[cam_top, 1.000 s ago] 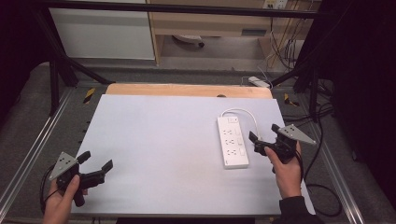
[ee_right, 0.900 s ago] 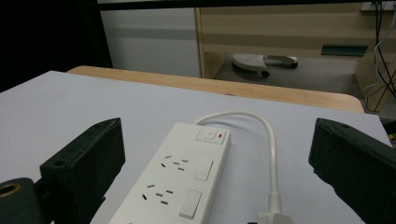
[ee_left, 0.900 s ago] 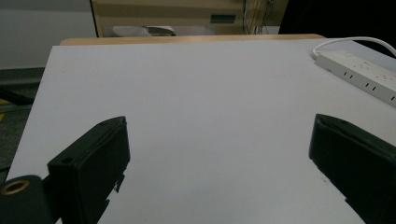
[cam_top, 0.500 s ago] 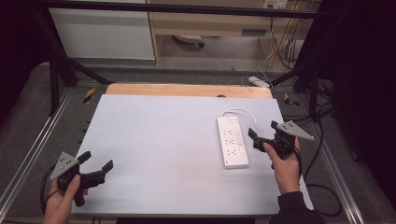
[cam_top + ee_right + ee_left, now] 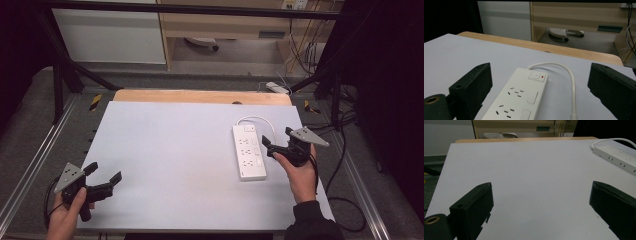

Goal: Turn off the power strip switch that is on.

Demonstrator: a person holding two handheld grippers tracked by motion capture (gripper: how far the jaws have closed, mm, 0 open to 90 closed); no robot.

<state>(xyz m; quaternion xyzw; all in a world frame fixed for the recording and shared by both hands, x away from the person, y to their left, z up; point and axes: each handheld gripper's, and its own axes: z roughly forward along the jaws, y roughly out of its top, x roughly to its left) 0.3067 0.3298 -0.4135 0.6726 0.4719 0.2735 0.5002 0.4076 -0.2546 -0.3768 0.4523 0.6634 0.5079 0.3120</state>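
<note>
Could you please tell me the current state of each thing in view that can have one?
White plastic power strip: lying flat on the white table top, sockets up, nothing plugged in.
Power strip's white cable: attached at the switch end, looping off to the side.
Left gripper: open, holding nothing, near the table's front left corner.
Right gripper: open, holding nothing, beside the power strip.
</note>
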